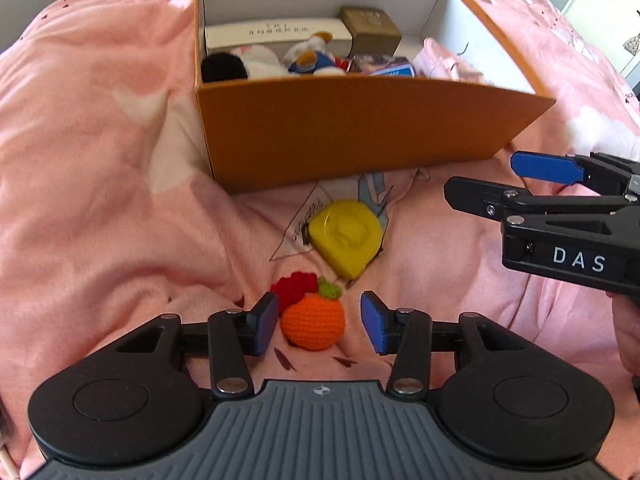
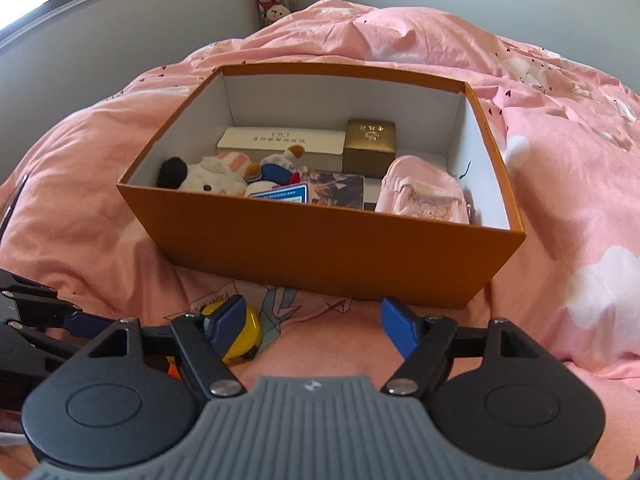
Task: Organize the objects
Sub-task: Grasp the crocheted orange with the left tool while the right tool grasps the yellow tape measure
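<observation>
A crocheted orange [image 1: 313,322] with a green top lies on the pink bedspread, a red crocheted piece [image 1: 292,286] touching it. My left gripper [image 1: 320,322] is open and straddles the orange; its pads stand beside the orange without pressing it. Just beyond lies a yellow tape measure [image 1: 346,236], which shows partly behind a finger in the right wrist view [image 2: 248,332]. My right gripper [image 2: 314,322] is open and empty, low over the bedspread in front of the orange cardboard box [image 2: 320,248]. It also enters the left wrist view from the right [image 1: 500,182].
The open box [image 1: 360,132] holds plush toys [image 2: 208,178], a long white carton [image 2: 280,140], a gold box [image 2: 370,142], cards and a pink pouch [image 2: 424,196]. Rumpled pink bedding [image 2: 560,200] surrounds it. A grey wall and window lie behind.
</observation>
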Demonstrator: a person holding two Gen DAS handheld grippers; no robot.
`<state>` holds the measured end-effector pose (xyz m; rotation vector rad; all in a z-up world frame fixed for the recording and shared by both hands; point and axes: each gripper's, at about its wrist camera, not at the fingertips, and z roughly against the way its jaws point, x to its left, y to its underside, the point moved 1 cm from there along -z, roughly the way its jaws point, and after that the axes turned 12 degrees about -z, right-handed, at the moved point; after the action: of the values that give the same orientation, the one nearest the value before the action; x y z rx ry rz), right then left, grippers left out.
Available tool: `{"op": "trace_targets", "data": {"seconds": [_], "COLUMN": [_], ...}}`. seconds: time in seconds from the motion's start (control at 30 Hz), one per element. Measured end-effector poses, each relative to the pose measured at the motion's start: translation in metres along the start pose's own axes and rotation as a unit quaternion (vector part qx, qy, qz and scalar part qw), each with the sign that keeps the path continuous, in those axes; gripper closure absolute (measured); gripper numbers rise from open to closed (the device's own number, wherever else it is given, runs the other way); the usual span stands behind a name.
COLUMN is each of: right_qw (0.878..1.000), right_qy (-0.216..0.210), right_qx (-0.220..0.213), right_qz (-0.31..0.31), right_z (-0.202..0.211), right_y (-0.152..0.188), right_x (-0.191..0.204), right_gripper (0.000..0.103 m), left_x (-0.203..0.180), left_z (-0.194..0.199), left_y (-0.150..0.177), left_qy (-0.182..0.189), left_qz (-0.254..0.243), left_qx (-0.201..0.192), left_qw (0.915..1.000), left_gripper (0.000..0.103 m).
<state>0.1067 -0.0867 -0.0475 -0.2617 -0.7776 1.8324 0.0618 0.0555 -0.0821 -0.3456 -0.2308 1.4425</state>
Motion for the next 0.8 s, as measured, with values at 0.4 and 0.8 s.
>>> {"op": "trace_targets", "data": {"seconds": [0.4,0.8], "right_qw": [0.998,0.994], "right_qy": [0.009,-0.028], "right_qx": [0.062,0.102], "right_qz": [0.021,0.027], "right_z": [-0.029,-0.048], "right_y": [0.004,0.000], "right_x": [0.009,0.018], "right_gripper": [0.028,0.050], "left_x": [-0.009,-0.004], "left_z": [-0.020,-0.026], "left_y": [0.006,0.011], "left_qy": [-0.003,0.006], "left_qz": [-0.036,-0.040], "left_qx": [0.011,-0.014], "left_qw": [0.9993,0.9991], "left_gripper": [0.039,0.040]}}
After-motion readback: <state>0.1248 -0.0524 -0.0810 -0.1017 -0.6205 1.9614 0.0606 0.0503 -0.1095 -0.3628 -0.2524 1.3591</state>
